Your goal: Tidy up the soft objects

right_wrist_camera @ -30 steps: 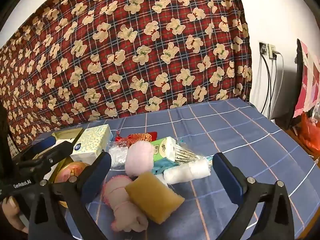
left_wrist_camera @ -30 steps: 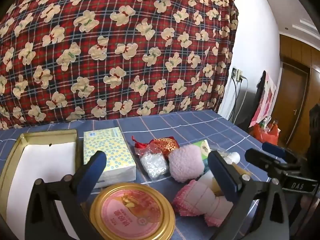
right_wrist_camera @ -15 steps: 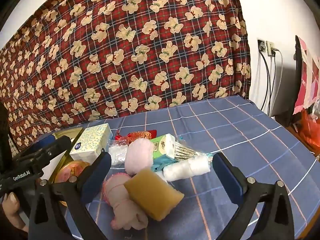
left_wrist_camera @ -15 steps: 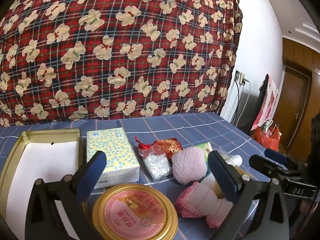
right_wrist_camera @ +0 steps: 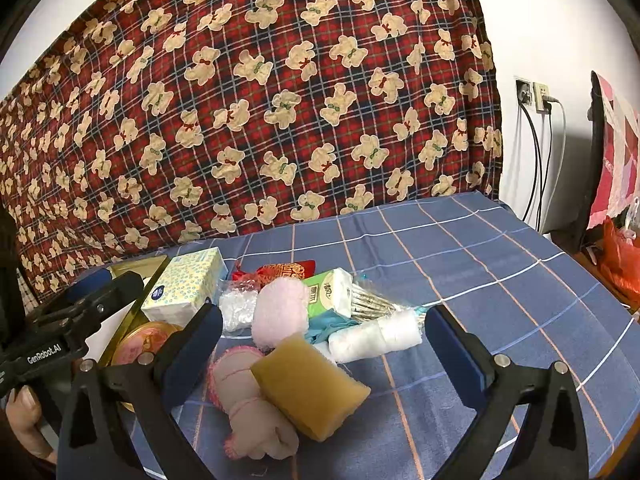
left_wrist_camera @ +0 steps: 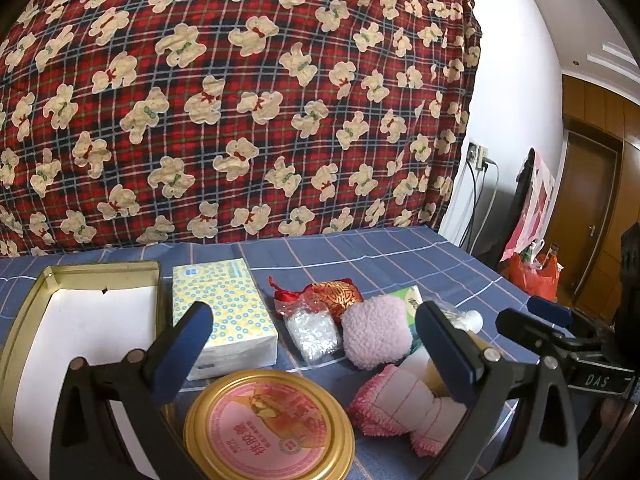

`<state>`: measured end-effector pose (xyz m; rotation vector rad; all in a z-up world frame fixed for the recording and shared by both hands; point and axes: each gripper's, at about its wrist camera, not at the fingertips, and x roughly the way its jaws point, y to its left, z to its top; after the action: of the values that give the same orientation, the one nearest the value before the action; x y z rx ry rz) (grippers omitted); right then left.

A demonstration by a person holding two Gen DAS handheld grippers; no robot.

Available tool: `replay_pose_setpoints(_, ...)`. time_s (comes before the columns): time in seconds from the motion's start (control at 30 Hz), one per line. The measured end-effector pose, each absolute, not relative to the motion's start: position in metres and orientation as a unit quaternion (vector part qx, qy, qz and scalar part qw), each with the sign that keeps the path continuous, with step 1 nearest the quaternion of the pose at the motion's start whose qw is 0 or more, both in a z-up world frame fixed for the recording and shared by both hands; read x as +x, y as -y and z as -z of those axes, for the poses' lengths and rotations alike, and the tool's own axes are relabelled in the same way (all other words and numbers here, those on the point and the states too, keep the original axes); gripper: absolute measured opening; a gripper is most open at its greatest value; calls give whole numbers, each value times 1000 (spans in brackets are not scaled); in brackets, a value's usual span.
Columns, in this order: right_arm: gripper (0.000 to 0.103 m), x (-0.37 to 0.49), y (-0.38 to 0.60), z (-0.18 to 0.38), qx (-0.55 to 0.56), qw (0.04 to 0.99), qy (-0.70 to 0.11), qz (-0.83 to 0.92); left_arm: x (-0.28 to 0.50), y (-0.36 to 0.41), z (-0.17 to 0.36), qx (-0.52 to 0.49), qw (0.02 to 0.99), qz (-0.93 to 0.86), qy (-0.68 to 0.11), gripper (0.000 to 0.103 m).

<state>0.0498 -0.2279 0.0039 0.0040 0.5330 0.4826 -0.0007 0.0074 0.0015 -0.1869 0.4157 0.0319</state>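
A pile of soft items lies on the blue checked tablecloth [right_wrist_camera: 480, 280]. In the right wrist view I see a yellow sponge [right_wrist_camera: 308, 386], a pink rolled cloth [right_wrist_camera: 244, 400], a fluffy pink puff [right_wrist_camera: 280, 312], a white roll [right_wrist_camera: 376, 338] and a green tissue pack [right_wrist_camera: 328, 292]. My right gripper [right_wrist_camera: 324, 344] hangs open above the sponge, holding nothing. My left gripper [left_wrist_camera: 316, 338] is open too, over the round gold tin [left_wrist_camera: 268, 426], with the puff [left_wrist_camera: 376, 332] and the pink cloth [left_wrist_camera: 400, 404] between its fingers' lines.
An open gold tin tray [left_wrist_camera: 24, 320] with a white bottom sits at the left. Beside it lie a dotted tissue box [left_wrist_camera: 220, 312], a clear bag [left_wrist_camera: 312, 330] and a red pouch [left_wrist_camera: 332, 296]. A bear-print blanket [left_wrist_camera: 240, 100] hangs behind. A hand [right_wrist_camera: 24, 412] holds the left gripper.
Both cameras have tilted slightly upward and drawn back a little. Nothing on the table has moved; both grippers stay open.
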Motion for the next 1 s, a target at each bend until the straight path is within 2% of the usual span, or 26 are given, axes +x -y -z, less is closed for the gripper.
replay_pose_setpoints(1.0,102,51,229,-2,4,935,-264,-236,-1,-8,0,-90,974,-15,-205,103)
